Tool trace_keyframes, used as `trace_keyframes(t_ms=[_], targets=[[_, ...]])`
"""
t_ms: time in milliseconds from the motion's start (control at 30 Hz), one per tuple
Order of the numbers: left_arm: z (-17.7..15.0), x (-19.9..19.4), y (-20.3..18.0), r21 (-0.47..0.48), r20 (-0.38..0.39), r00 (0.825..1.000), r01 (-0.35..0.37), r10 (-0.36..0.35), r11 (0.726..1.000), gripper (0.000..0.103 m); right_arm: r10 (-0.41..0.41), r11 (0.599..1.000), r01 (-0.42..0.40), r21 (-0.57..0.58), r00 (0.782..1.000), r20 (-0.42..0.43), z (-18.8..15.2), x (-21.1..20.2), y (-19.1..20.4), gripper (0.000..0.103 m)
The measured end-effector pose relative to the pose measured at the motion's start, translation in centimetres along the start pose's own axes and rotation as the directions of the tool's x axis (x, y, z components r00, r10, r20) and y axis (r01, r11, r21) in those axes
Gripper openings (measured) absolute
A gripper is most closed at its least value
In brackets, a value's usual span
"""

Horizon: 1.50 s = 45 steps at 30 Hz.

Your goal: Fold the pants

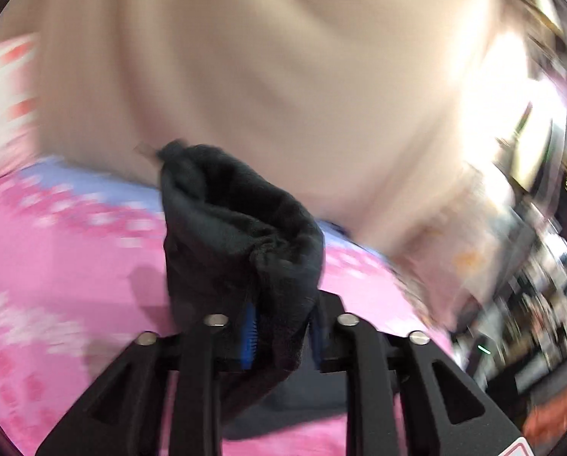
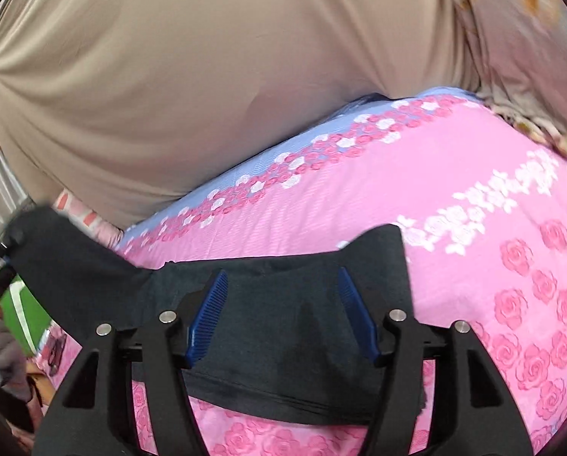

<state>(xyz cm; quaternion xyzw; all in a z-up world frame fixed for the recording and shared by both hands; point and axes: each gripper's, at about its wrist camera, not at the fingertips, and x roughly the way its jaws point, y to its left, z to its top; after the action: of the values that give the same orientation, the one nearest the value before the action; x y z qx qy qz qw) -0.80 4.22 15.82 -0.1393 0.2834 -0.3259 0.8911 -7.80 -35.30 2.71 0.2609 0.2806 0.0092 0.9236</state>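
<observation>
One pair of dark pants (image 2: 283,326) lies on the pink floral bed (image 2: 454,197). Left tongs (image 1: 279,326) pinch bunched fabric; right tongs (image 2: 283,304) spread wide above it.

The pants (image 2: 283,326) lie on the bedsheet (image 2: 454,197), with the person's torso (image 2: 207,76) behind them.

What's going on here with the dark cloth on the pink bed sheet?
A person is folding a pair of dark pants on a pink flowered sheet, using a gripper in each hand. The left gripper has its jaws shut on a bunched part of the pants, lifted off the sheet. The right gripper is open, its jaws spread over the flat part of the pants without pinching it. A beige cloth fills the background.
</observation>
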Motion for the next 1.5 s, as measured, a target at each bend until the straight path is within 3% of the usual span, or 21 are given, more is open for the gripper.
trace_keyframes(t_ms=[33, 67, 167, 267, 400, 467, 633, 667, 700, 733, 767, 800, 867, 933, 1000, 1067, 1167, 1200, 1300, 1367, 1500], targets=[[-0.6, 1.4, -2.3, 0.039, -0.031, 0.997, 0.067, -0.066, 0.997, 0.083, 0.003, 1.000, -0.003, 0.004, 1.000, -0.003, -0.2, 0.0, -0.3, 0.061], [-1.3, 2.4, -3.6, 0.056, -0.046, 0.994, 0.098, -0.096, 0.994, 0.098, 0.000, 1.000, 0.000, 0.015, 1.000, -0.009, -0.4, 0.0, -0.7, 0.062], [-3.5, 5.2, -5.1, 0.059, -0.081, 0.991, 0.108, -0.103, 0.992, 0.098, 0.015, 0.999, -0.013, 0.051, 0.999, -0.042, -1.1, -0.2, -1.9, 0.065], [-4.6, 7.2, -2.7, -0.062, -0.154, 0.980, 0.115, -0.124, 0.991, 0.098, 0.047, 0.997, -0.043, 0.065, 0.997, -0.063, -1.4, -0.2, -2.2, 0.068], [-5.8, 6.8, 0.3, -0.124, -0.162, 0.987, -0.001, -0.019, 0.992, 0.097, 0.118, 0.991, -0.109, 0.079, 0.986, -0.118, -1.9, 1.3, -1.0, 0.073], [-6.3, 6.2, 1.2, -0.104, -0.141, 0.988, -0.079, 0.063, 0.991, 0.097, 0.140, 0.989, -0.128, 0.078, 0.976, -0.169, -2.0, 3.2, 0.0, 0.083], [-7.6, 3.7, 2.9, -0.049, -0.110, 0.978, -0.185, 0.179, 0.981, 0.097, 0.126, 0.992, -0.117, 0.046, 0.949, -0.289, -3.0, 8.8, 3.2, 0.085], [-7.9, 3.3, 3.2, -0.040, -0.105, 0.975, -0.201, 0.196, 0.979, 0.097, 0.130, 0.991, -0.126, 0.033, 0.948, -0.291, -3.2, 9.5, 3.9, 0.069], [-8.2, 2.8, 3.5, -0.037, -0.104, 0.973, -0.209, 0.204, 0.977, 0.097, 0.112, 0.993, -0.117, 0.003, 0.945, -0.307, -3.3, 10.3, 4.9, 0.060], [-8.4, 2.7, 3.9, -0.040, -0.106, 0.973, -0.211, 0.206, 0.977, 0.097, 0.078, 0.996, -0.089, -0.022, 0.948, -0.307, -3.2, 10.5, 5.5, 0.042], [-8.5, 2.5, 4.4, -0.048, -0.111, 0.972, -0.212, 0.206, 0.976, 0.097, 0.085, 0.995, -0.098, -0.028, 0.949, -0.303, -2.6, 10.5, 5.8, 0.017], [-8.4, 2.2, 4.8, -0.054, -0.114, 0.973, -0.209, 0.202, 0.976, 0.097, 0.158, 0.987, -0.160, 0.015, 0.946, -0.284, -1.3, 9.5, 5.9, 0.017], [-8.3, 1.9, 5.7, -0.066, -0.121, 0.974, -0.203, 0.194, 0.977, 0.097, 0.186, 0.981, -0.192, -0.008, 0.960, -0.211, 1.3, 6.4, 6.5, 0.016], [-8.3, 1.8, 5.7, -0.060, -0.123, 0.975, -0.196, 0.188, 0.979, 0.097, 0.128, 0.984, -0.140, -0.110, 0.986, -0.112, 3.5, 1.8, 7.3, 0.016], [-8.5, 2.1, 5.9, -0.050, -0.133, 0.974, -0.193, 0.185, 0.980, 0.097, 0.037, 0.985, -0.045, -0.166, 0.998, -0.054, 4.0, -1.6, 6.4, 0.016], [-9.0, 3.1, 6.2, -0.052, -0.161, 0.973, -0.178, 0.168, 0.983, 0.097, -0.089, 0.982, 0.079, -0.174, 0.995, -0.053, 3.0, -2.3, 4.2, 0.018], [-9.9, 5.8, 6.6, -0.078, -0.226, 0.966, -0.148, 0.127, 0.986, 0.097, -0.248, 0.966, 0.228, -0.120, 0.948, -0.199, -0.8, 1.0, -1.4, 0.024], [-10.2, 7.1, 6.6, -0.087, -0.252, 0.960, -0.147, 0.121, 0.985, 0.097, -0.245, 0.969, 0.239, -0.053, 0.942, -0.228, -2.0, 1.6, -3.4, 0.027], [-10.7, 10.1, 6.5, -0.118, -0.312, 0.946, -0.129, 0.086, 0.985, 0.097, -0.182, 0.981, 0.189, 0.036, 0.972, -0.148, -1.7, -0.5, -4.4, 0.042], [-10.9, 11.6, 6.9, -0.155, -0.336, 0.940, -0.124, 0.065, 0.980, 0.097, -0.191, 0.980, 0.194, 0.034, 0.978, -0.089, -0.7, -1.4, -4.3, 0.068], [-11.6, 15.0, 8.5, -0.269, -0.387, 0.922, -0.102, -0.011, 0.958, 0.097, -0.134, 0.989, 0.140, 0.048, 0.985, -0.109, 1.3, -0.1, -5.8, 0.080]])
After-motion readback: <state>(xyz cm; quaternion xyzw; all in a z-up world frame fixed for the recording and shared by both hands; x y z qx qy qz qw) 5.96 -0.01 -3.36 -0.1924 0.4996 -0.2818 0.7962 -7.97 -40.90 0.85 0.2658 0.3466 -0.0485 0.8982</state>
